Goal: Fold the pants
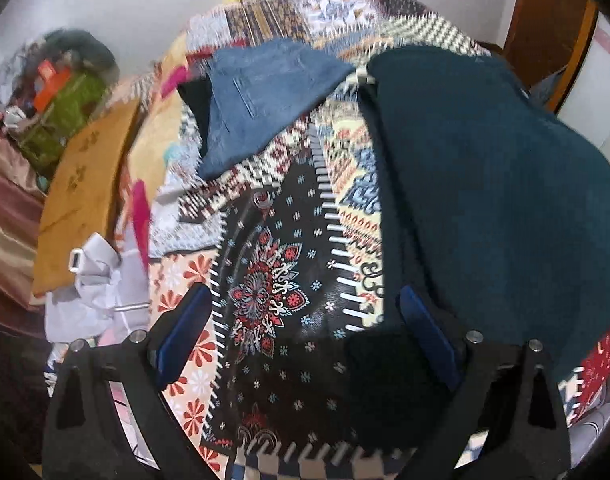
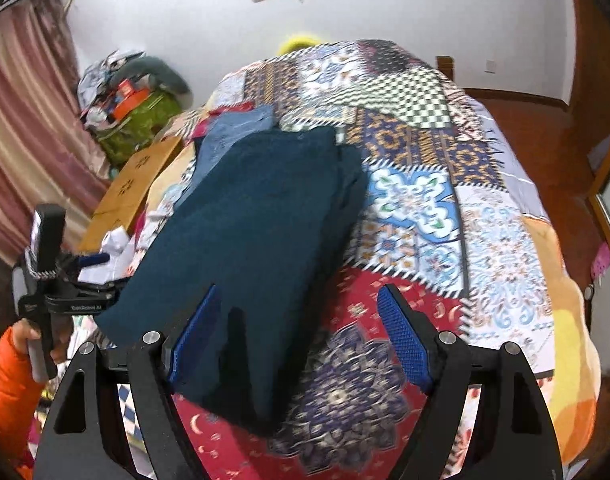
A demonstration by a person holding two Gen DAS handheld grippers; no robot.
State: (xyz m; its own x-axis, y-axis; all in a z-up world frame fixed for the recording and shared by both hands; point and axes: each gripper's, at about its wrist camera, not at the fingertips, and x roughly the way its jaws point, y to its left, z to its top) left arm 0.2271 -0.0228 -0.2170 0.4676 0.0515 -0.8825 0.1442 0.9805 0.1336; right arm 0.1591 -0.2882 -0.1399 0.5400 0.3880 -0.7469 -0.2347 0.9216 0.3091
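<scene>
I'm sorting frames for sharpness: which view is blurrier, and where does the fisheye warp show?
Left wrist view: motion smear on the patchwork bedspread and the clutter at far left; the left claw stays crisp. Right wrist view: sharper; teal pants fairly clear, bedspread softly blurred near the right claw. Both bow the walls, dark corners.

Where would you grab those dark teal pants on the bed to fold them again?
Probably the near hem end of the dark teal pants, coming from the bed's near edge. They lie flat and lengthwise on the patchwork quilt, that end closest to the open right gripper, so one pad could slide under the edge.
</scene>
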